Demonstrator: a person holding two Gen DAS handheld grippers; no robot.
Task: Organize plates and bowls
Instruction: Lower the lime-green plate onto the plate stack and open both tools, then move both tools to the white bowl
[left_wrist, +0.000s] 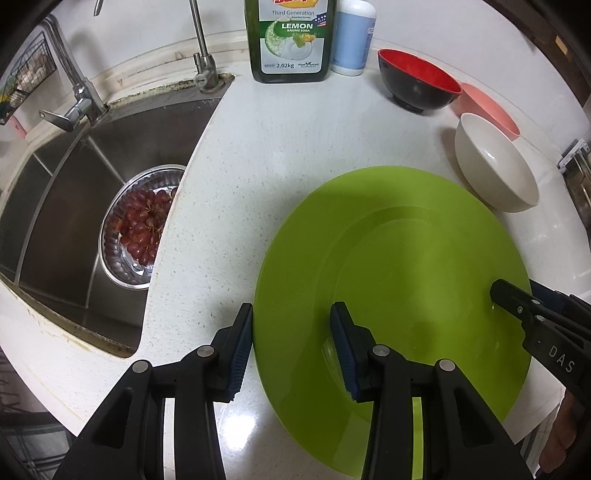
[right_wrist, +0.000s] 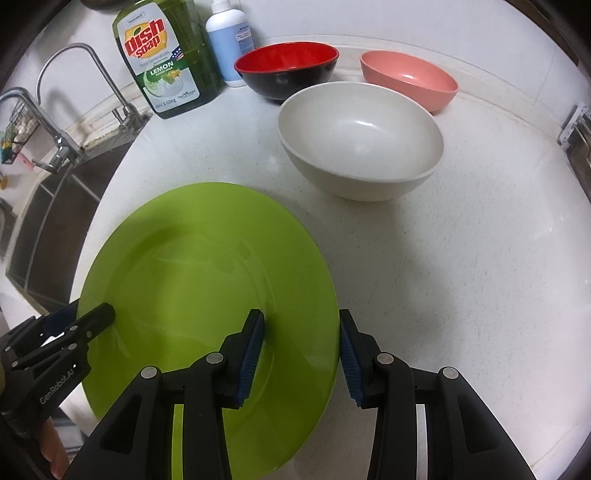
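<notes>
- Left wrist view: left gripper (left_wrist: 291, 345) straddles the left rim of the green plate (left_wrist: 399, 258); one blue ribbed pad sits outside the rim, the other over the plate's well. Jaws part-open, rim between them; whether the pads press it I cannot tell.
- Plate lies flat on the worktop (left_wrist: 280, 147) near its front edge, right of the sink (left_wrist: 74, 206).
- Right gripper (left_wrist: 517, 302) reaches in over the plate's right side.
- Steel bowl of grapes (left_wrist: 142, 225) sits in the sink; soap bottle (left_wrist: 291, 37) at the back edge.
- Right wrist view: right gripper (right_wrist: 301, 354) straddles the plate's (right_wrist: 192, 280) right rim the same way, jaws part-open, contact unclear.
- White bowl (right_wrist: 360, 140) stands just behind the plate, apart from it; red-black bowl (right_wrist: 288, 70) and pink bowl (right_wrist: 408, 79) lie further back.
- Handling, as a guess: the plate looks glossy, rigid, wide, thin-rimmed, likely light plastic or melamine, so slippery. Pinching opposite rims seems the best hold.
- Bowls look smooth, round, matte to satin; take them by the rim.
</notes>
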